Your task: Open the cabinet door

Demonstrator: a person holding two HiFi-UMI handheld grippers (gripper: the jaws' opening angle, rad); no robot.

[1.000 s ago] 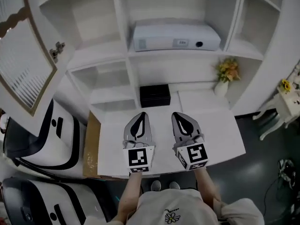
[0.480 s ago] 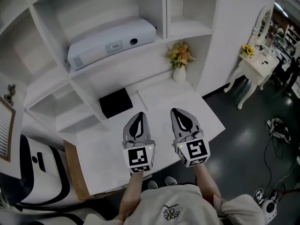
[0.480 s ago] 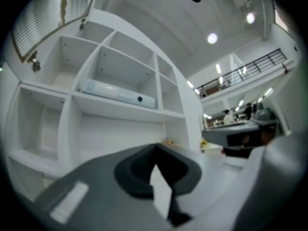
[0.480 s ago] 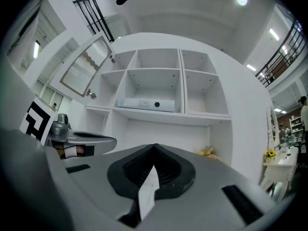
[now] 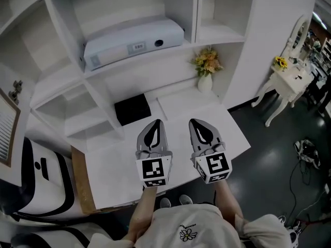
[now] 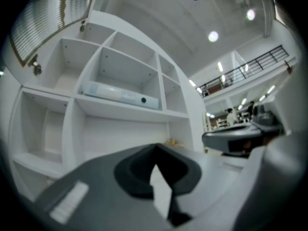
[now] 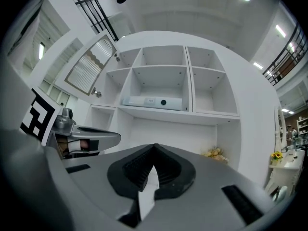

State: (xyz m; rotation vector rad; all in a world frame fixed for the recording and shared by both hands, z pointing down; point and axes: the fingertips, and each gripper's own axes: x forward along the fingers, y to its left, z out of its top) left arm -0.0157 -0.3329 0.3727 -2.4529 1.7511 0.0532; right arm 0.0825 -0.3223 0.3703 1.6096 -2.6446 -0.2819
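The louvred cabinet door stands swung open at the far left edge of the head view, away from the white shelf unit. It also shows at the upper left as the door in the left gripper view and as the door in the right gripper view. My left gripper and right gripper hover side by side over the white tabletop. Both point level at the shelves, are shut with nothing between their fingers, and touch nothing. The left gripper and right gripper tips meet in their own views.
On the shelves are a white projector, a black box and a vase of flowers. A white-and-black machine stands at the left. A small white dressing table and floor cables are at the right.
The head view has swung: shelves and door slid to the left of the picture and the dressing table came into sight. Both grippers stay shut, side by side, little changed in the last half second.
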